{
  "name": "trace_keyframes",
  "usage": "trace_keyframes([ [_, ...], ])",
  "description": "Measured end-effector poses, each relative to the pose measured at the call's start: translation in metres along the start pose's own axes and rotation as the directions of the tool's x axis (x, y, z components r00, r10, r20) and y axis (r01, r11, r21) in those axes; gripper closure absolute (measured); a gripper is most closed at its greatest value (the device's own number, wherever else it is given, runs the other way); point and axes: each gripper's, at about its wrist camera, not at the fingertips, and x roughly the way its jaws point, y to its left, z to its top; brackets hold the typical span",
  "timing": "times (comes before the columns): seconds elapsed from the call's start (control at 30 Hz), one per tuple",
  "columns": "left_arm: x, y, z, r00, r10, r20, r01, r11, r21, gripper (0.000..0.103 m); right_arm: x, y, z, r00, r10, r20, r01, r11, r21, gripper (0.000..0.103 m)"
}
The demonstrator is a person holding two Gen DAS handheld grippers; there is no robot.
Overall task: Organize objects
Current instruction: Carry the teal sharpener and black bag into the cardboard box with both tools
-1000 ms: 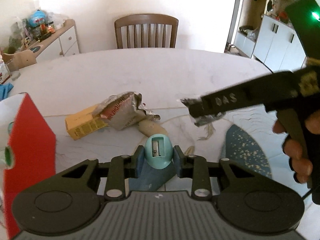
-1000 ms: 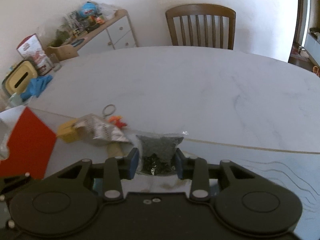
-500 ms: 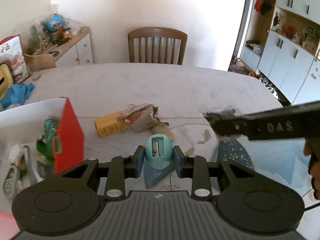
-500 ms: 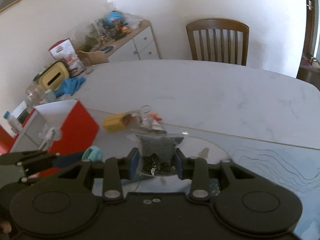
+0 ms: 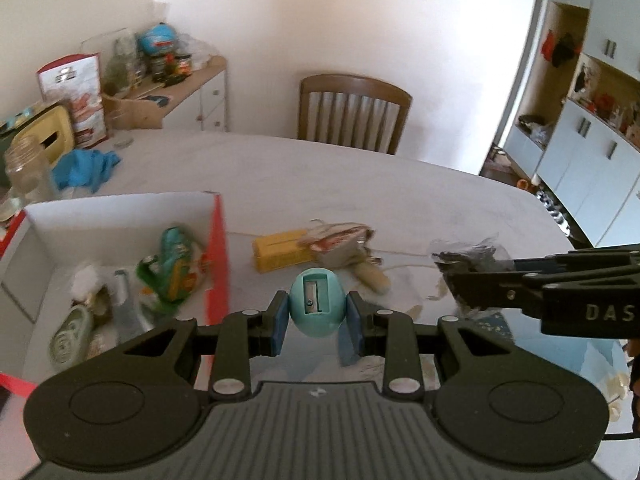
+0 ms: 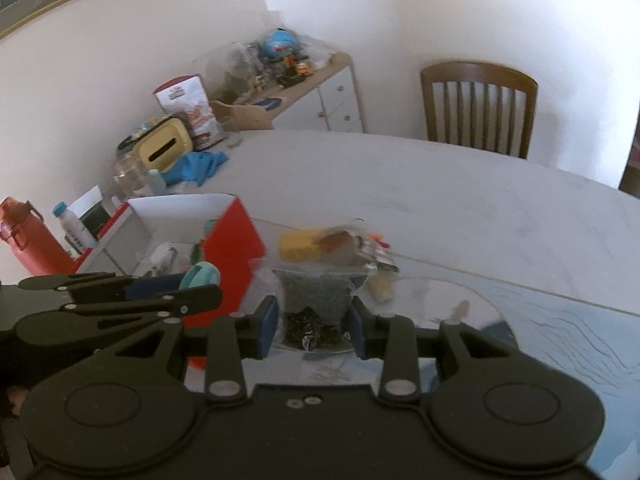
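Sharpener (image 5: 316, 303) between left tongs (image 5: 316, 322), off table (image 5: 360, 184)

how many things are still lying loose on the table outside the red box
3 that I can make out: a yellow box, a crumpled foil packet leaning on its right end, and a tan piece just past that. Smaller things may be hidden behind them.

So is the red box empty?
No. The red box is open on top, with packets and wrappers lying inside.
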Motion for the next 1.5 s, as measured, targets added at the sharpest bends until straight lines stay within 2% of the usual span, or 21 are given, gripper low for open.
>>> trace_keyframes([
  [0.43, -0.029, 0.105, 0.004, 0.995, 0.093, 0.036, -0.090, 0.993, -0.082, 0.073, 0.040, 0.088, 0.019, 0.998, 0.062, -0.028, -0.065, 0.994, -0.091, 0.068],
  [0.83, -0.014, 0.193, 0.011, 0.989, 0.147, -0.031, -0.149, 0.985, -0.088, 0.073, 0.089, 0.153, 0.027, 0.994, 0.081, -0.072, -0.091, 0.984, -0.151, 0.068],
  [1.2, 0.032, 0.235, 0.006, 0.978, 0.154, -0.141, -0.162, 0.986, -0.047, 0.073, 0.146, 0.193, 0.018, 0.987, 0.046, -0.153, -0.080, 0.971, -0.224, 0.068],
  [1.5, 0.061, 0.242, -0.002, 0.968, 0.143, -0.206, -0.144, 0.990, 0.012, 0.073, 0.180, 0.208, 0.008, 0.981, 0.003, -0.194, -0.055, 0.963, -0.264, 0.068],
])
